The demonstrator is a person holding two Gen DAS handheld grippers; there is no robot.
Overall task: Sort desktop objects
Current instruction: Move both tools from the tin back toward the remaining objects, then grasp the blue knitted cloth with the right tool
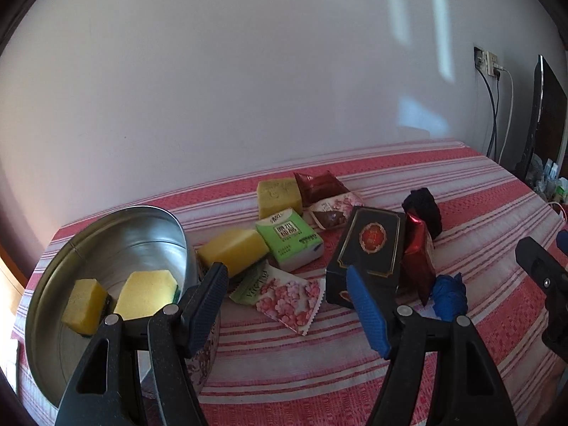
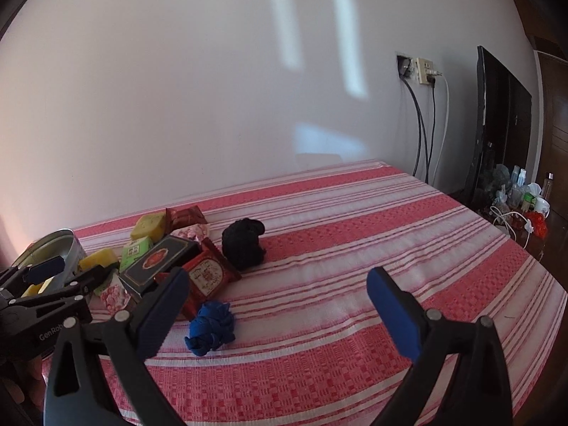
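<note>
1. The things to sort lie in a loose pile on the red and white striped cloth [image 2: 355,234], ahead of the left tongs [image 1: 287,301] and to the far left of the right tongs [image 2: 277,301].
2. A round metal tin [image 1: 106,234] sits just left of the left tongs; two yellow sponges [image 1: 145,294] lie inside it, close to the left fingertip.
3. A third yellow sponge [image 1: 230,248] lies outside the tin, touching its wall, just beyond the left fingertip.
4. Between the left tongs' tips lies a flowered packet [image 1: 287,294], with a green tissue pack [image 1: 291,241] beyond it and a yellow-green block [image 1: 278,197] farther back.
5. A dark box with a red emblem [image 1: 369,252] stands just beyond the right fingertip of the left tongs; a red foil pouch [image 1: 419,252] leans against its right side.
6. A blue cloth ball [image 2: 211,326] lies just beside the left fingertip of the right tongs; a black cloth ball [image 2: 245,243] lies farther ahead, near the pouch.
7. Both tongs are spread wide and hold nothing.
8. The right tongs point at bare cloth to the right of the pile.
9. A white wall [image 2: 213,88] rises behind, with a socket and cables [image 2: 422,71] at far right.
</note>
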